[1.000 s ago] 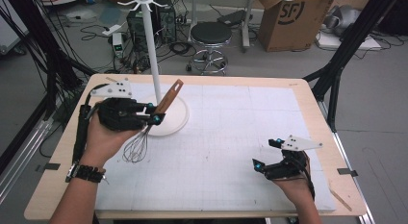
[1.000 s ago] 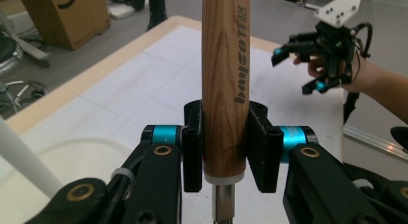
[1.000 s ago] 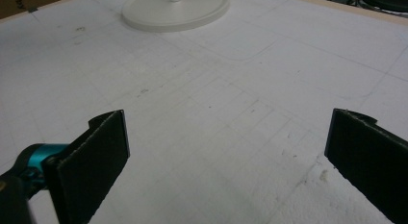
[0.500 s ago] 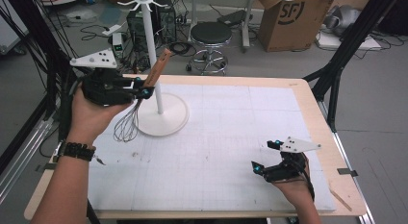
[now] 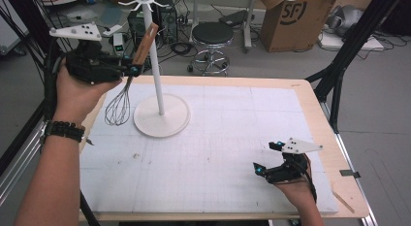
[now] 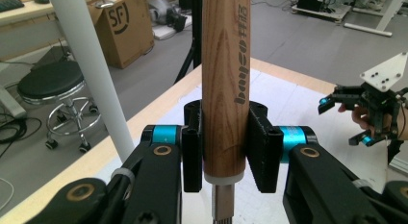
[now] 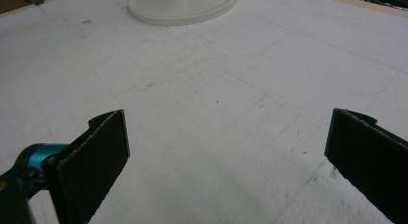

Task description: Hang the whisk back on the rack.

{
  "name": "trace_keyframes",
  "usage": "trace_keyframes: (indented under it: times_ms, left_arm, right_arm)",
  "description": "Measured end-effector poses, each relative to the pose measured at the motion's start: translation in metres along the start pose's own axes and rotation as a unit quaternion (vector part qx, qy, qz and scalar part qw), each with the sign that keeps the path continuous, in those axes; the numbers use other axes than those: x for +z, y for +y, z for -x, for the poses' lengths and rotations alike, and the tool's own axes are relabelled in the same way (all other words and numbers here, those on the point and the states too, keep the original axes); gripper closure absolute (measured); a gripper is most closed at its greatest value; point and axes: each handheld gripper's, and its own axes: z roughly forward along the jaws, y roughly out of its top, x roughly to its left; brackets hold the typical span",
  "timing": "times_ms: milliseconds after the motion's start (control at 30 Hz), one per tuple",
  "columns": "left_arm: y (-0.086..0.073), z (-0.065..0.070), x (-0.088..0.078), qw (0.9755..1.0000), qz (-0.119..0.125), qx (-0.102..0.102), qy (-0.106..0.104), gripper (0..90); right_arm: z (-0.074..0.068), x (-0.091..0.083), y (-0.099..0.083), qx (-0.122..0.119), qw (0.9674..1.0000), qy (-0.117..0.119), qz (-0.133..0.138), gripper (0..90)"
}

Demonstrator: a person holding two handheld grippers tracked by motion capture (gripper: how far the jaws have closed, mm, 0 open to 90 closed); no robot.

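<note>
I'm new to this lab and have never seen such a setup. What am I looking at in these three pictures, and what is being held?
There is no robot here: a person holds a hand-operated gripper in each hand, each with two black jaws and its own camera.

The high view looks down on the table from above the person. The left gripper is raised beside the pole of a white hook stand and is clamped on a whisk by its wooden handle, wires hanging down.

The left gripper view looks along that gripper's jaws: you see the handle squeezed between them, the stand's pole at left, and the other gripper far off at right.

The right gripper rests low near the table's right front. In its own view the jaws stand wide apart, holding nothing, above the white mat.
</note>
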Motion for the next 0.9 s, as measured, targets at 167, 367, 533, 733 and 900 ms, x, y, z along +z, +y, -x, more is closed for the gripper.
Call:
trace_keyframes:
  times_ms: [167,367,533,733,900]
  left_arm:
    - [0.011,-0.006,-0.007,0.9999,0.013,-0.001,0.0,70.5]
    - [0.013,-0.015,-0.013,0.9995,0.025,-0.015,0.009,70.5]
    - [0.01,-0.024,-0.018,0.999,0.032,-0.027,0.018,70.5]
    - [0.006,-0.035,-0.028,0.9981,0.036,-0.041,0.029,70.5]
    - [0.003,-0.04,-0.031,0.9975,0.037,-0.048,0.036,70.5]
  right_arm:
    - [0.0,0.0,0.0,0.001,1.0,0.0,-0.001,0.6]
    - [0.0,-0.001,-0.001,0.0,1.0,-0.001,-0.002,0.5]
    - [0.0,0.0,-0.001,0.0,1.0,0.0,-0.004,0.5]
    - [0.0,-0.001,-0.001,0.001,1.0,0.0,-0.003,0.6]
    - [0.0,0.0,-0.001,0.002,1.0,0.0,-0.006,0.6]
